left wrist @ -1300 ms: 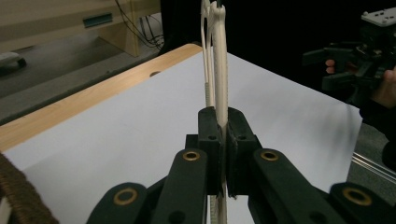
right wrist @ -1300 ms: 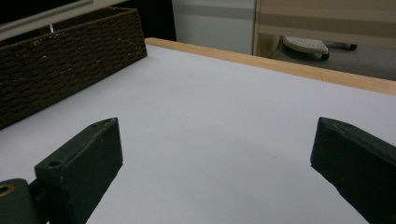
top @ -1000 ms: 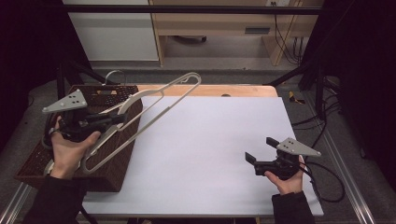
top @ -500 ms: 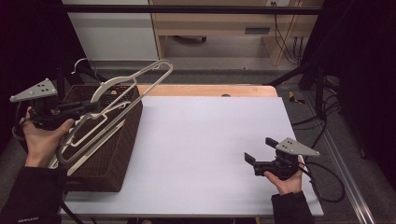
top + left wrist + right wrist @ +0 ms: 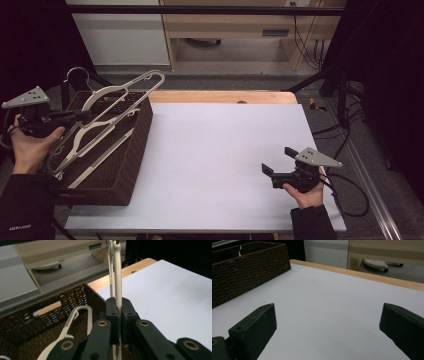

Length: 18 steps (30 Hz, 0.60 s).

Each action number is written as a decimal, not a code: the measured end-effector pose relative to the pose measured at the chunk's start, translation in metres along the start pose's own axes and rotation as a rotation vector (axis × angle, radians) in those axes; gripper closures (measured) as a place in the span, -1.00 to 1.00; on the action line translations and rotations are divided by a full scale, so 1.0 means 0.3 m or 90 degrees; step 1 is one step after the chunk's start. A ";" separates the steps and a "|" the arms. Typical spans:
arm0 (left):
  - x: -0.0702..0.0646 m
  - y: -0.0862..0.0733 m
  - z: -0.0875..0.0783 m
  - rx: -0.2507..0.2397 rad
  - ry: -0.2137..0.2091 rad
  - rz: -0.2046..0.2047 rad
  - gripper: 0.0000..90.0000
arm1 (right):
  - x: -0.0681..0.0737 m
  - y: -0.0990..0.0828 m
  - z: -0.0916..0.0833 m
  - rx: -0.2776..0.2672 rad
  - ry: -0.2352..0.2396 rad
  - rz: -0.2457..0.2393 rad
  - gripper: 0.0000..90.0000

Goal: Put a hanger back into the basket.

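1. White sheeting covers the tabletop (image 5: pixel 225 155), with a strip of bare wood along its far edge and a dark woven basket (image 5: pixel 125 165) at its left end.
2. At that end, the left claw (image 5: pixel 119 315) is clenched on a pale hanger (image 5: pixel 107 120). Its two black jaws pinch one thin bar of the frame, which runs straight up and away between them in the left gripper view.
3. From the high view, the hanger hangs tilted over the basket: its long bars slope down into the basket below the claw, and its wire hook (image 5: pixel 77 75) rises beyond the claw, past the basket's far rim.
4. A second pale hanger (image 5: pixel 75 322) lies in the basket just under and left of the left claw.
5. The right claw (image 5: pixel 280 165) is released, its jaws spread wide over bare tabletop with nothing between them, well apart from the basket.
6. Handling, as I judge it: the hanger looks light and rigid, and likely smooth, so it could swivel or slip in a pinch on one thin bar.
7. A hold nearer the neck, just below the hook, would probably balance it better; the open frame and hook could snag on the basket weave or on the other hanger.
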<state>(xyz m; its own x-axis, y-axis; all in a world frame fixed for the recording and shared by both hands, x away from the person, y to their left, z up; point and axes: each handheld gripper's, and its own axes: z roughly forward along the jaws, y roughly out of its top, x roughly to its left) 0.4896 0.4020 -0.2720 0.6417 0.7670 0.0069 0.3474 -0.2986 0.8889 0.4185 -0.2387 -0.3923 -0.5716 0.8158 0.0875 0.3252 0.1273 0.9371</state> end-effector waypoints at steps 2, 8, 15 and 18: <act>0.020 -0.023 -0.006 0.004 0.003 -0.006 0.93 | 0.001 0.000 0.000 -0.002 -0.001 0.000 -0.97; 0.067 -0.082 -0.027 0.018 0.014 -0.030 0.93 | 0.003 0.000 0.003 -0.002 0.003 -0.002 -0.99; 0.102 -0.132 -0.046 0.045 0.032 -0.042 0.93 | 0.003 0.000 0.004 0.001 0.003 -0.001 -0.99; 0.119 -0.157 -0.050 0.050 0.037 -0.054 0.93 | 0.003 0.000 0.004 0.002 0.003 -0.001 -0.99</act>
<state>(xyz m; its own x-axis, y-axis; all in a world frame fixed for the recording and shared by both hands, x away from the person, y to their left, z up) 0.4859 0.4520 -0.3067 0.5676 0.8224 -0.0381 0.4524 -0.2729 0.8490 0.4189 -0.2372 -0.3925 -0.5761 0.8126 0.0883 0.3266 0.1299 0.9362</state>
